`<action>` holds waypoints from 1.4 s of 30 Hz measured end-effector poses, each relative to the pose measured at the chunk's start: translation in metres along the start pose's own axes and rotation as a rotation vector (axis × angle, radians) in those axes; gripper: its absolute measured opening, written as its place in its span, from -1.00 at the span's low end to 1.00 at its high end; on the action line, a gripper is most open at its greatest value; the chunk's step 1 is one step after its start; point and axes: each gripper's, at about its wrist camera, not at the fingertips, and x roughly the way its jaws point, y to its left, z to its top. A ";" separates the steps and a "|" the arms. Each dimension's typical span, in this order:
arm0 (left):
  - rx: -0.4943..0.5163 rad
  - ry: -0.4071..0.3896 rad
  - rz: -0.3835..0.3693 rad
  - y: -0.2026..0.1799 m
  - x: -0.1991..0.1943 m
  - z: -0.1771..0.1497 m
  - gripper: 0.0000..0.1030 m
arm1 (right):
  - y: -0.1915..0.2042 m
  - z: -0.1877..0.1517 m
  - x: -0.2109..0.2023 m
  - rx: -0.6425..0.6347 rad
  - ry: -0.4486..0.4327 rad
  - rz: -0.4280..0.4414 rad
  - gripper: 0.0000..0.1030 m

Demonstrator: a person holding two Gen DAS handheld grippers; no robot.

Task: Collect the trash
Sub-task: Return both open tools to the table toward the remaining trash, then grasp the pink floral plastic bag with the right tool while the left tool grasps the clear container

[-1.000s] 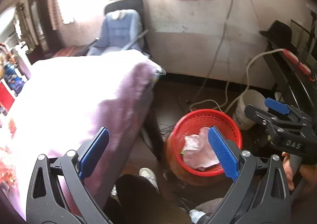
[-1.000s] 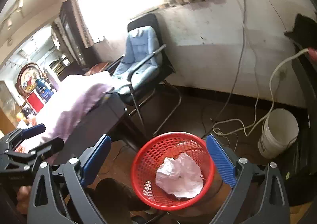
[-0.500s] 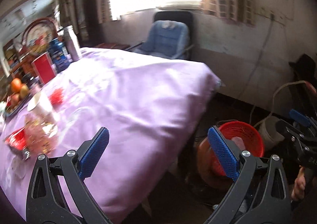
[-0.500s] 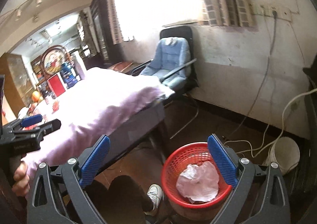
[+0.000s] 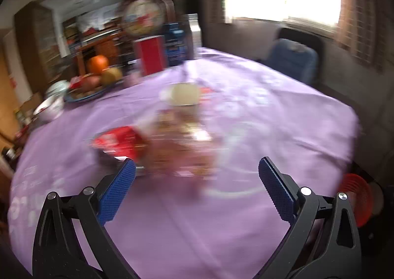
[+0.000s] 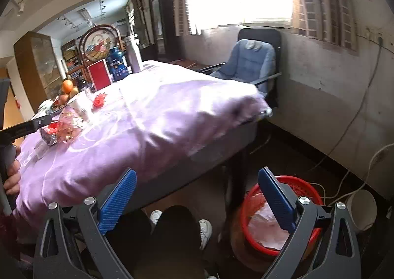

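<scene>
A crumpled clear wrapper [image 5: 182, 141] with gold and pink print lies on the purple-clothed surface [image 5: 283, 116], touching a red packet [image 5: 118, 142] on its left and just in front of a paper cup [image 5: 183, 94]; the left wrist view is blurred, so finer detail cannot be told. The left hand-held gripper [image 5: 194, 180] hangs just short of this litter with its blue pads spread wide and nothing between them, so the step in hand looks like the approach for a pick-up. The right hand-held gripper [image 6: 197, 190], also spread and empty, is held low beside the surface, near the red basket [image 6: 305, 187] on the floor, which already holds some crumpled plastic. Next, the left gripper probably needs to straddle the wrapper and pinch it alone, leaving cup and packet undisturbed.
</scene>
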 end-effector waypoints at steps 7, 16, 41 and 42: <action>-0.126 0.109 0.136 0.094 0.024 -0.011 0.87 | 0.032 0.010 0.019 -0.043 0.036 0.059 0.88; -0.140 0.251 0.108 0.123 0.063 -0.025 0.87 | 0.088 0.024 0.041 -0.122 0.063 0.162 0.89; -0.178 0.366 0.054 0.150 0.100 -0.037 0.90 | 0.291 0.078 0.166 -0.332 0.263 0.440 0.89; -0.179 0.366 0.055 0.150 0.100 -0.037 0.90 | 0.294 0.079 0.170 -0.326 0.269 0.438 0.89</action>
